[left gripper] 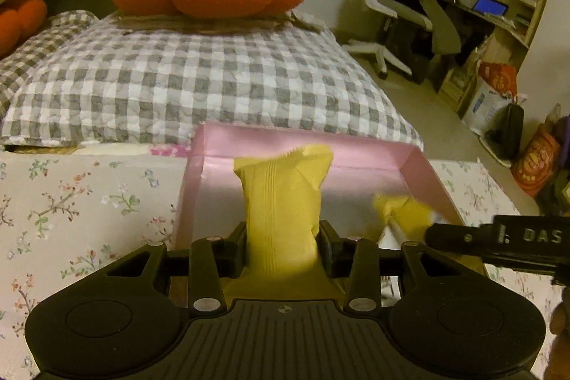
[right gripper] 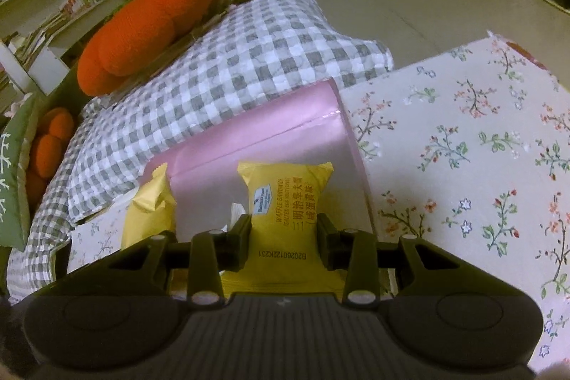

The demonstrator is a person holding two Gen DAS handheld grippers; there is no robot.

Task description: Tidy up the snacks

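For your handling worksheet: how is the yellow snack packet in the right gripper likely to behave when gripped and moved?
The yellow snack packet looks puffy and probably light. Its glossy wrapper may slip or crumple between the right gripper's fingers. The waffle inside is probably fragile.

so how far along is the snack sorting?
Nothing clearly lies settled in the pink box yet. In hand: the left gripper and the right gripper each grip a yellow snack packet over the box. Left: release both inside. No other loose snacks show.

Yellow snack packet [right gripper: 285, 198] reads "WAFFLE SANDWICH", code "B20260122KC231"; right gripper [left gripper: 498, 237] "DAS".
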